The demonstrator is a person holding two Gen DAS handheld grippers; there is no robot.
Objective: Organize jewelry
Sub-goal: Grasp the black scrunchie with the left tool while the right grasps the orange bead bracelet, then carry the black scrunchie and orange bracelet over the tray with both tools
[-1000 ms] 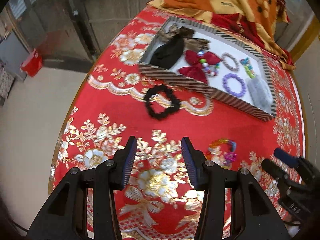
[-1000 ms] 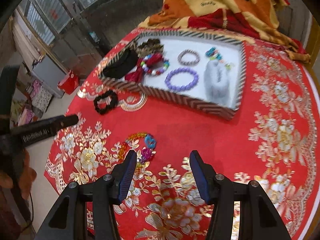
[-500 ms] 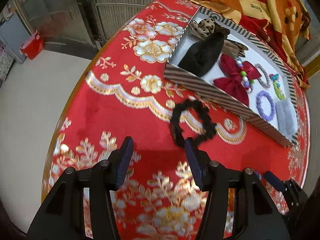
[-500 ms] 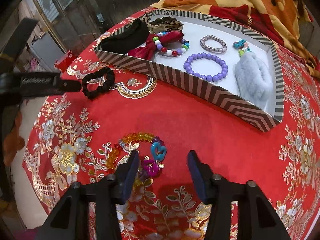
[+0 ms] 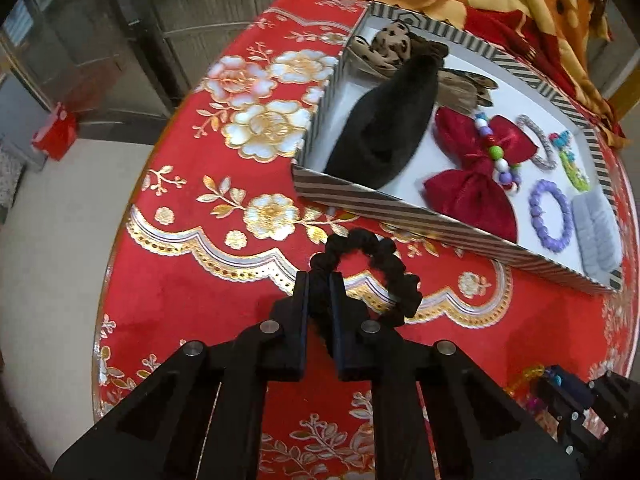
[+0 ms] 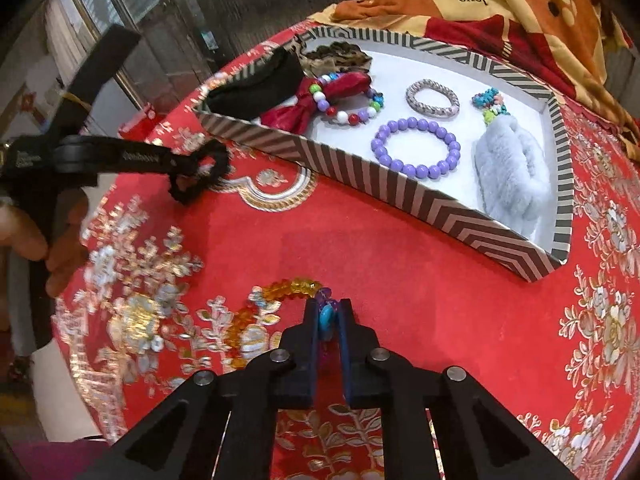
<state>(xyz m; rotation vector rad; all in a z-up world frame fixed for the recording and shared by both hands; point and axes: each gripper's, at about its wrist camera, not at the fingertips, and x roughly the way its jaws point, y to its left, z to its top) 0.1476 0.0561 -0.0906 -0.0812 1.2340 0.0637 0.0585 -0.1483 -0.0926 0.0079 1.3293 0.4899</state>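
Looks like home, lived-in room, where I work. Round table under red tablecloth (image 5: 224, 288) with gold and white flower embroidery, household sort. Orange-and-yellow patterned blanket (image 6: 500, 4) bunched at far edge of table, "love" printed on it. Striped shallow box (image 6: 360, 184) on cloth, full of personal bits: bead bracelets, hair bows, fluffy grey scrunchie. Plain pale floor (image 5: 52, 216) below. Glass panels in metal frames (image 6: 116, 8) behind, small red box (image 5: 56, 134) on floor near them.

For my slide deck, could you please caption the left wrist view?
Left gripper shut on the black scrunchie, beside the striped tray.
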